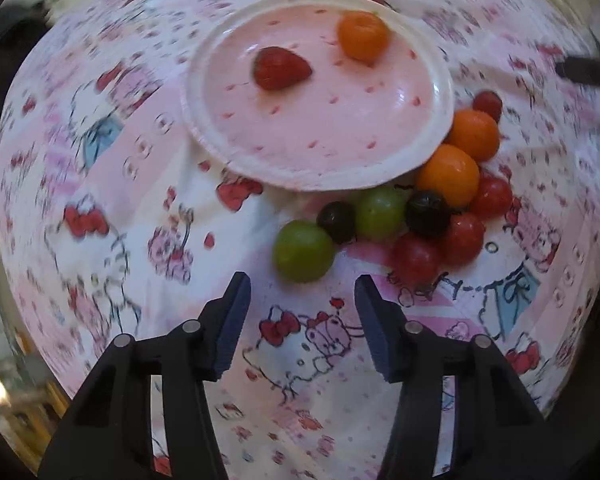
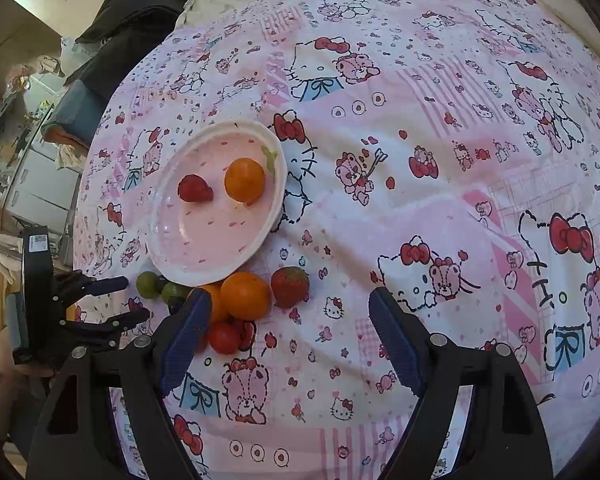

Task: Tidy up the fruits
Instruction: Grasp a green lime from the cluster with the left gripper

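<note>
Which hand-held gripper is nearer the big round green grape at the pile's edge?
Left. The left hand-held gripper hangs open just short of the big round green grape. The right hand-held gripper is open beyond the pile's far side, by the orange fruits.

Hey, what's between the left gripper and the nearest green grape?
Only bare printed cloth between the open left gripper and the green grape, in the left wrist view.

A pink plate [image 1: 404,136] with red flecks and a white rim is being seen on a pink-and-white cartoon-cat cloth [image 2: 440,184]; red, orange, green and dark fruits [image 1: 380,212] are being noted.
</note>
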`<state>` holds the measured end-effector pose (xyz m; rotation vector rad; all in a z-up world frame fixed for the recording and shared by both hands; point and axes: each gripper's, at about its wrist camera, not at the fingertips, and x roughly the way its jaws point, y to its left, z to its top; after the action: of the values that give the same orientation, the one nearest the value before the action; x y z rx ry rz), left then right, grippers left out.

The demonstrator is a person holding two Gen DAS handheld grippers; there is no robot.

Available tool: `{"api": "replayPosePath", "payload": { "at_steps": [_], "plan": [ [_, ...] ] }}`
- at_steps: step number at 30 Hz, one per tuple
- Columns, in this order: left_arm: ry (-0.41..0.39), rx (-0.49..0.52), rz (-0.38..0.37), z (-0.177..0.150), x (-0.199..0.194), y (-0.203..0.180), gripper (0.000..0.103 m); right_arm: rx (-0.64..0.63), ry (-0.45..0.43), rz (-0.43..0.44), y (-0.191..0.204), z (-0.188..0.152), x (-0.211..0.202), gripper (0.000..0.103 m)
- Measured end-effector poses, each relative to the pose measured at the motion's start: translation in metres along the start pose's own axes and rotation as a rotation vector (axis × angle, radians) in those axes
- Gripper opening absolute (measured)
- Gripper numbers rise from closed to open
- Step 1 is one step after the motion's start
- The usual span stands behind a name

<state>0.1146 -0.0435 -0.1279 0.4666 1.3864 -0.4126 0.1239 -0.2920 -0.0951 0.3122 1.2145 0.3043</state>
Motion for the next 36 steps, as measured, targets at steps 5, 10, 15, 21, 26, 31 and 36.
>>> {"api": "replayPosePath", "payload": {
  "at_steps": [5,10,15,21,26,31,36],
  "plan": [
    [0.012,0.104,-0.028,0.013,0.005,-0.002,0.036,0.003,0.001,0.006,0.001,0.004,0.003,0.083],
    [0.028,0.143,-0.026,0.024,0.014,-0.001,0.026,-0.007,0.004,0.005,0.003,0.006,0.006,0.083],
    [0.005,0.135,-0.024,0.017,0.012,0.001,0.024,-0.007,0.009,0.002,0.002,0.008,0.008,0.083],
    [-0.019,0.06,-0.044,-0.001,-0.008,0.002,0.024,-0.011,0.008,0.01,0.004,0.008,0.007,0.083],
    [-0.063,-0.162,-0.044,-0.022,-0.043,0.016,0.024,0.015,0.025,0.043,0.0,0.007,0.009,0.083],
    [-0.132,-0.35,-0.055,-0.045,-0.068,0.016,0.024,0.054,0.069,0.081,-0.002,0.008,0.023,0.066],
    [-0.185,-0.452,-0.043,-0.055,-0.073,0.019,0.024,0.095,0.136,0.069,-0.006,0.011,0.053,0.048]
  ]
}}
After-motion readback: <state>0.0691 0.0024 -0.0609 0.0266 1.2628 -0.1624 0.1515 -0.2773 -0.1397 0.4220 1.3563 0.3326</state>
